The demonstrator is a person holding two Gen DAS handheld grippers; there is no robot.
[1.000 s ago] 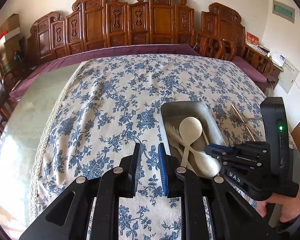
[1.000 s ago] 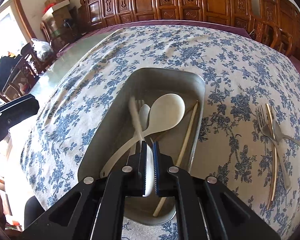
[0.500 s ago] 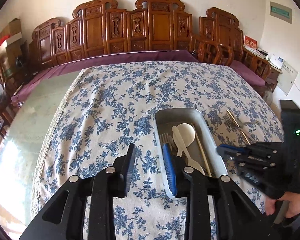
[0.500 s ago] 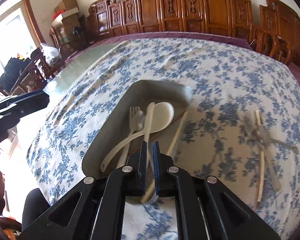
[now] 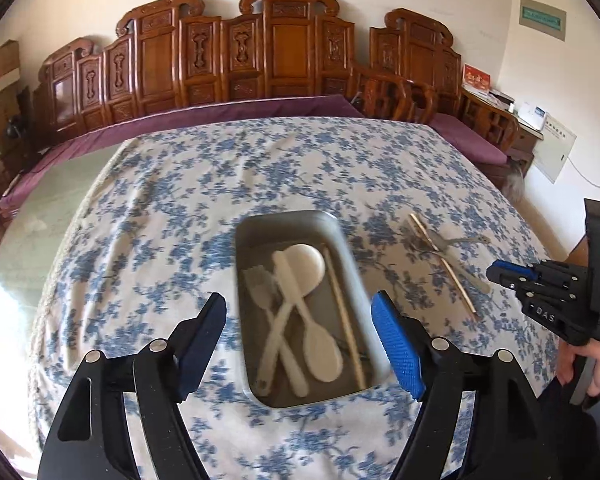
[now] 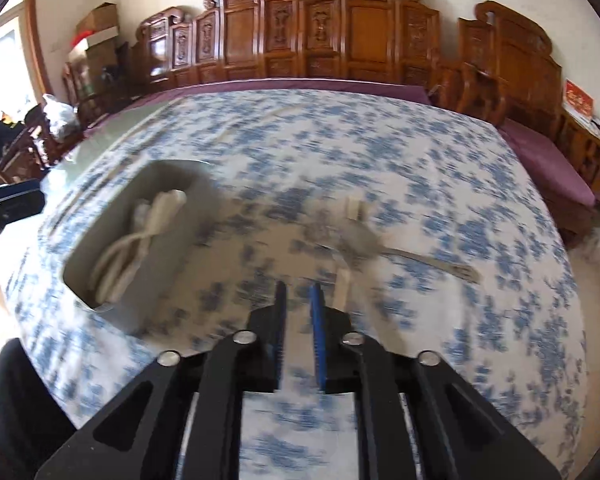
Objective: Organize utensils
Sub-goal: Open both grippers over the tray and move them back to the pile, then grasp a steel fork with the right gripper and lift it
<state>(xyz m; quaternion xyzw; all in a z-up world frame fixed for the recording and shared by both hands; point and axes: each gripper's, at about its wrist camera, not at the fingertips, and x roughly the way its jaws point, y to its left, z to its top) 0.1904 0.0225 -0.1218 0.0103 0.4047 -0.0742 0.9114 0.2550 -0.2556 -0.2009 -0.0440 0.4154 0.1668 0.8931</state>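
On table w/ blue-flowered cloth: metal tray near the front edge, long side running away from the viewer. Wide bare cloth beyond and left of the tray; uncovered glossy tabletop along the cloth's left edge; carved wooden chairs line the far side.

Tray contents, left wrist view: 2 white spoons, crossed; 1 white fork; 1 chopstick along the right wall. All lie flat, none held. Count approx., picture soft.

Loose pile on cloth right of tray, apart from it: 1 pale chopstick clear, metal fork(s) under it, number unclear. Right wrist view shows the same pile smeared by blur; one metal handle sticks out to the right.

Left gripper: released, jaws opening wide, blue pads either side of the tray's near end as seen, nothing pressed between them. Height above the tray cannot be told.

Right gripper: jaws a narrow slit and opening, nothing between them, only cloth behind. It sits between tray and pile, nearer the pile. In left view it shows at the right edge, held by a hand, partly cut off.

Hidden/cut: tray's near right corner behind the left gripper's pad; right view blurred throughout; dark shape bottom left there unidentifiable.
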